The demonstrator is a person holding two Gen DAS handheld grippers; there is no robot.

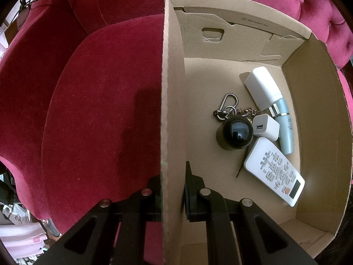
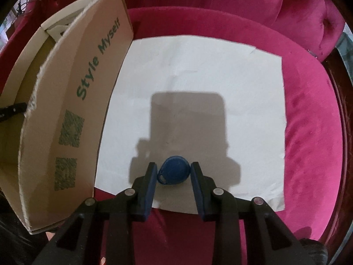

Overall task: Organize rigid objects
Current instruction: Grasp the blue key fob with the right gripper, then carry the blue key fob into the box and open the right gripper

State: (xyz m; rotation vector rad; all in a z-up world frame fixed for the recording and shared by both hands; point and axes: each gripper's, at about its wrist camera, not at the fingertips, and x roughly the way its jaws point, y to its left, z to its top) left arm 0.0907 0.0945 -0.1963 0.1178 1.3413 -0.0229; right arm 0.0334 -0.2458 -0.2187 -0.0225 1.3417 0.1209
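Your right gripper (image 2: 173,174) is clamping the blue key fob (image 2: 172,173) lying on the white paper sheet (image 2: 198,70); lift straight, avoiding twist. Your left gripper (image 1: 173,185) is pinching the cardboard box (image 1: 172,88) wall, steadying it.

Box on the seat, paper sheet next to it

The cardboard box (image 1: 174,66) sits on the sofa cushion (image 1: 99,99) with a remote (image 1: 273,170), charger cube (image 1: 265,127), ball (image 1: 235,135), keyring clip (image 1: 228,106) and tube (image 1: 264,88) inside; right of it a paper sheet (image 2: 198,66) holds a key fob (image 2: 173,173)
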